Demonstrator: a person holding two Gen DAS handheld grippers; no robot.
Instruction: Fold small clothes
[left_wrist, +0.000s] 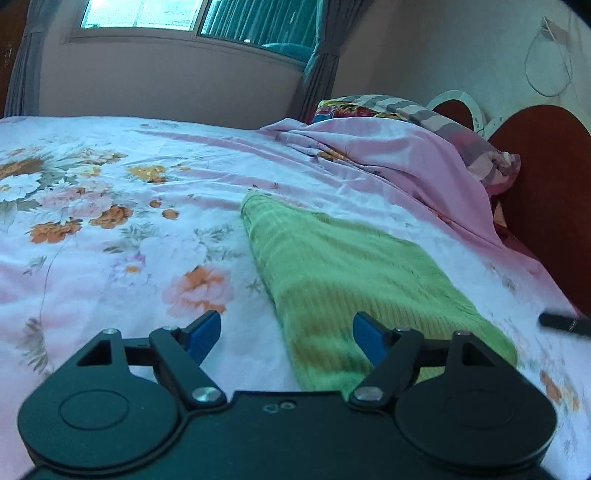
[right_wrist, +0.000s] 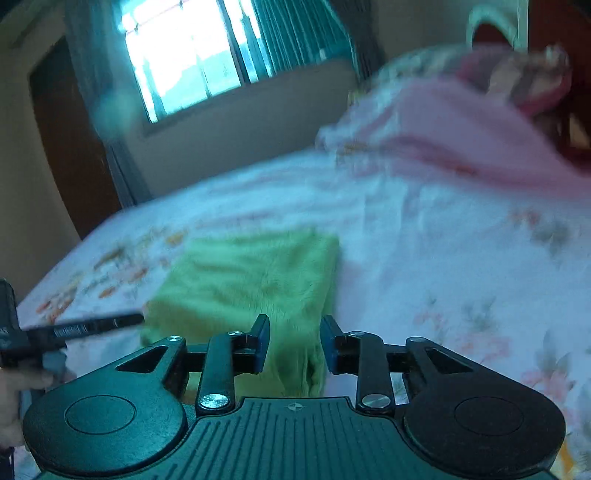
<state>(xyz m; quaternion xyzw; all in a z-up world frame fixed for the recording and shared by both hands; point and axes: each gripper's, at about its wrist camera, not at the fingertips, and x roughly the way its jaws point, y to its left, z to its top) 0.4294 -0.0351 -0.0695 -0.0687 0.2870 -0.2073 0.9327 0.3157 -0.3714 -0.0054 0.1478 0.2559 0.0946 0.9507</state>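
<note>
While the green garment (left_wrist: 354, 280) lies lengthwise ahead | left gripper (left_wrist: 286, 334) wide open astride its near-left edge | right gripper (right_wrist: 294, 343) part-open, empty, at its near-right corner, seemingly closer.

No readable text, brand or number in either view. Black rod (right_wrist: 92, 325) at 9 o'clock of right wrist view carries pale printing along shaft, too blurred to read. Small engraved marks on left tool body (left_wrist: 279, 407) at 6 o'clock of left wrist view: shapes only, not legible. Small round crosshair mark on right tool body (right_wrist: 294, 407) at 6 o'clock: symbol, no letters.
</note>
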